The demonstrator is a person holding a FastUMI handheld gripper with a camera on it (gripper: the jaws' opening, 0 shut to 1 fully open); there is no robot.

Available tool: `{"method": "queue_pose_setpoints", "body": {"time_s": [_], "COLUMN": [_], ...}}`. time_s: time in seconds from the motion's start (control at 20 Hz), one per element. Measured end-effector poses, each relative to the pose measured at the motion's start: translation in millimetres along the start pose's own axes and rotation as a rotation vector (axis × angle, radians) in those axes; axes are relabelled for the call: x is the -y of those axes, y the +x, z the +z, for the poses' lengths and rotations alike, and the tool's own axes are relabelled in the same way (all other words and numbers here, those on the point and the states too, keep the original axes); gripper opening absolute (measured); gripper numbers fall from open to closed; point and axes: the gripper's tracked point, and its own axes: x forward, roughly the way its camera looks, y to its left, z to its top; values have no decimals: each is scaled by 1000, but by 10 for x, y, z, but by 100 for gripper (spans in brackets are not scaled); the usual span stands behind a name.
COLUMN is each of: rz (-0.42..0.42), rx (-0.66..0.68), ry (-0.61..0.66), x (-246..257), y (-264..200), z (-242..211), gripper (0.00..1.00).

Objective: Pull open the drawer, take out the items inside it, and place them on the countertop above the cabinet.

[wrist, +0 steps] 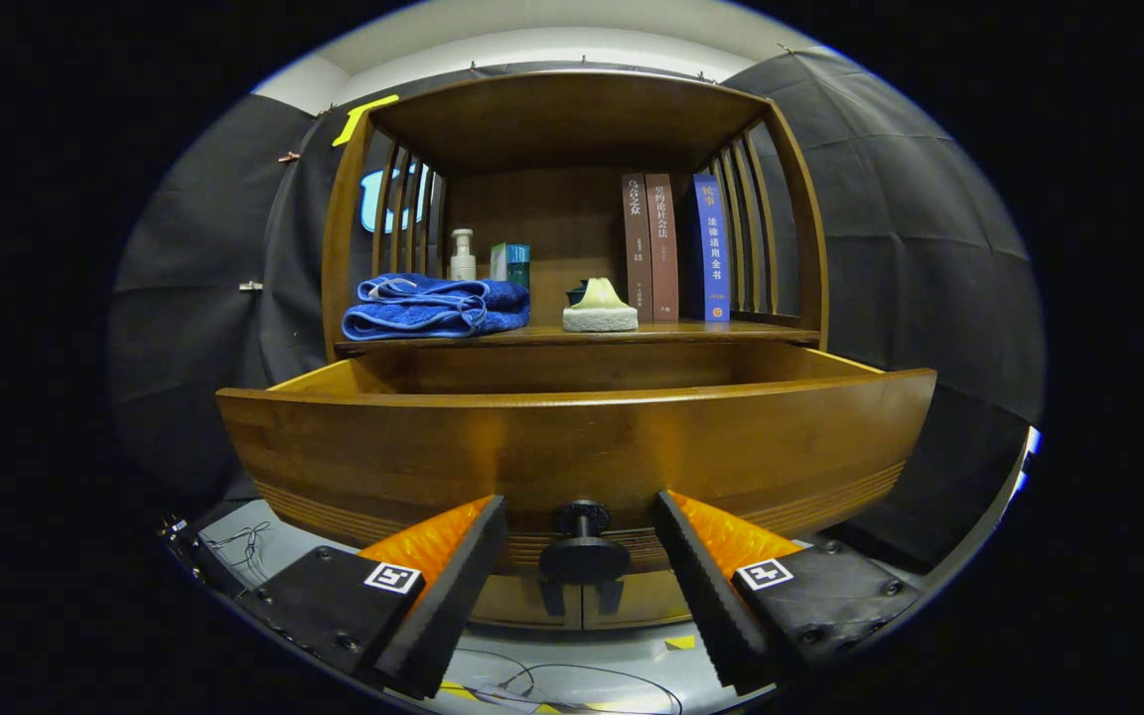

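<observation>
The wooden drawer [572, 437] of the cabinet stands pulled out toward me; its inside is hidden behind the tall front panel. A dark round knob [584, 556] sticks out of the drawer front, low down. My gripper [582, 511] is open, with a finger on each side of the knob and a gap between each finger and it. The countertop [691, 333] lies just above the drawer. On it sit a folded blue towel [433, 306] at the left and a pale sponge-like block [600, 316] near the middle.
Three upright books [676, 248] stand at the right of the shelf, a white pump bottle [463, 256] and a teal box [512, 264] at the back left. Slatted wooden sides and a top board enclose the countertop. Cables [552, 685] lie on the grey floor below.
</observation>
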Motion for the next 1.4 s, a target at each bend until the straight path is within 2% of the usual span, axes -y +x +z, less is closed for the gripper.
{"method": "queue_pose_setpoints", "body": {"time_s": [0.6,1.0,1.4], "rz": [8,15,10], "rx": [-21,-25,-3], "ry": [0,45,68], "x": [5,10,38], "y": [801,1251,1347], "z": [164,218,221], "gripper": [99,99,99]}}
